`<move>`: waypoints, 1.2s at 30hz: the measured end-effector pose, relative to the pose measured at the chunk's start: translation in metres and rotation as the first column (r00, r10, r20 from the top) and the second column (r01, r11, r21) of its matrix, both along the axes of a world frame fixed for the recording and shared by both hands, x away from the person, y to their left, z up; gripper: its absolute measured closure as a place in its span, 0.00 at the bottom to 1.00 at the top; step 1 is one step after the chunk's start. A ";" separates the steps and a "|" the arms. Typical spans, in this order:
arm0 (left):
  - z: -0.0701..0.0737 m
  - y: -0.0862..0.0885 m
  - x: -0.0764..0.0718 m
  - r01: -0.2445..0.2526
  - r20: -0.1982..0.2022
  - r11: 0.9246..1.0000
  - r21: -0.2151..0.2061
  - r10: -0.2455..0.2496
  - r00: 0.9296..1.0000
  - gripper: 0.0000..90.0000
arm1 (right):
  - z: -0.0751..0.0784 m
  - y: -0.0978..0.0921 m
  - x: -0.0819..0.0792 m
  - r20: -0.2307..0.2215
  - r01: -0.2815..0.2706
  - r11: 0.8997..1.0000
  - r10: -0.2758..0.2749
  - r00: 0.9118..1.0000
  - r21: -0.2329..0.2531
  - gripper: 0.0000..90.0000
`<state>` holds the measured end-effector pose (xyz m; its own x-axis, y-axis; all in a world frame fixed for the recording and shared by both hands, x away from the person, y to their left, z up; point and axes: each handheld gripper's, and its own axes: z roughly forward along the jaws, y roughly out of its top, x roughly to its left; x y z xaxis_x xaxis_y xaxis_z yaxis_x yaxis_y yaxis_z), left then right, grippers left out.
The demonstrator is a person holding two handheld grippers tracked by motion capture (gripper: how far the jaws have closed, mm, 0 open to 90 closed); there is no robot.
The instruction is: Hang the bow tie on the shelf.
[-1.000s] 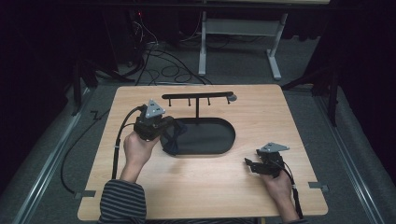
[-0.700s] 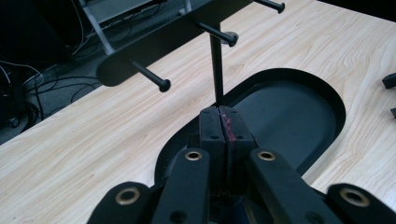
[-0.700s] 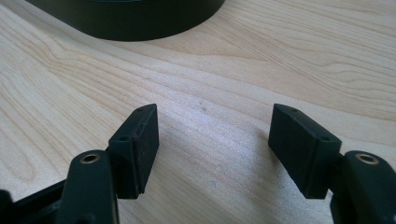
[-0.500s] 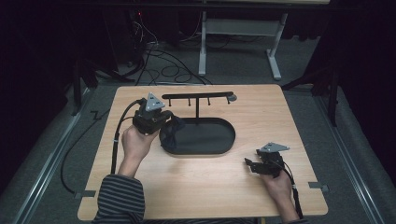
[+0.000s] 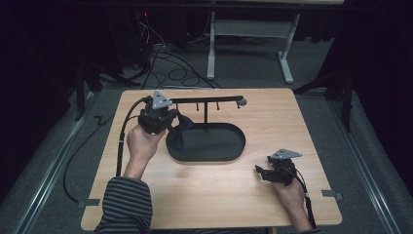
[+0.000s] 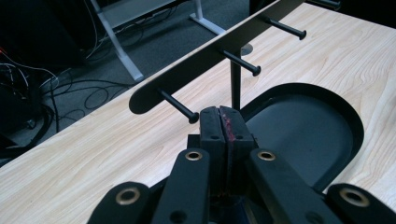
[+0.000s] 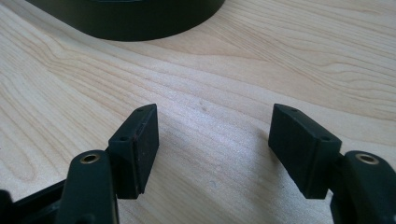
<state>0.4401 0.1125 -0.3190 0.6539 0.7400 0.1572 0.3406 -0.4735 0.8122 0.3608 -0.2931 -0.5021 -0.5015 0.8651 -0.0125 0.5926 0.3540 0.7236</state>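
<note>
Pegs (image 6: 240, 63) on the rack are close in front of the left hand-held gripper (image 6: 219, 122), pinching a dark pouch (image 5: 176, 127) to hang it, while the right hand-held gripper (image 7: 212, 154) rests spread on the bench (image 5: 204, 195).

The bench (image 5: 272, 122) is pale wood with wavy grain; the oval tray (image 5: 207, 144), its hook rack (image 5: 207, 100) and both grippers' fingers (image 7: 140, 140) are black; the sleeve (image 5: 124, 204) carries grey-and-black stripes; a reddish streak marks the pinched fingers (image 6: 210, 126)

A light wooden tabletop (image 5: 272, 126) stands on grey floor (image 5: 316, 83); behind it, cables (image 5: 165, 53) and a white desk frame (image 5: 248, 44).
</note>
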 end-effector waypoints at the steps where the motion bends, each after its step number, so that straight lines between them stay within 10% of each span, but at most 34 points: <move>1: 0.000 0.000 0.000 -0.003 -0.010 1.000 -0.005 0.003 1.000 0.99 | 0.000 0.000 0.000 0.000 0.000 1.000 0.000 1.000 0.000 0.39; 36: -0.008 -0.003 0.038 -0.066 -0.007 0.997 -0.027 0.066 0.998 0.97 | 0.000 0.000 0.000 -0.001 0.003 1.000 -0.003 1.000 0.002 0.39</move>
<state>0.4780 0.1094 -0.3265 0.6045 0.7855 0.1327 0.3752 -0.4277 0.8224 0.3607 -0.2927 -0.5021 -0.4986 0.8667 -0.0102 0.5944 0.3505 0.7237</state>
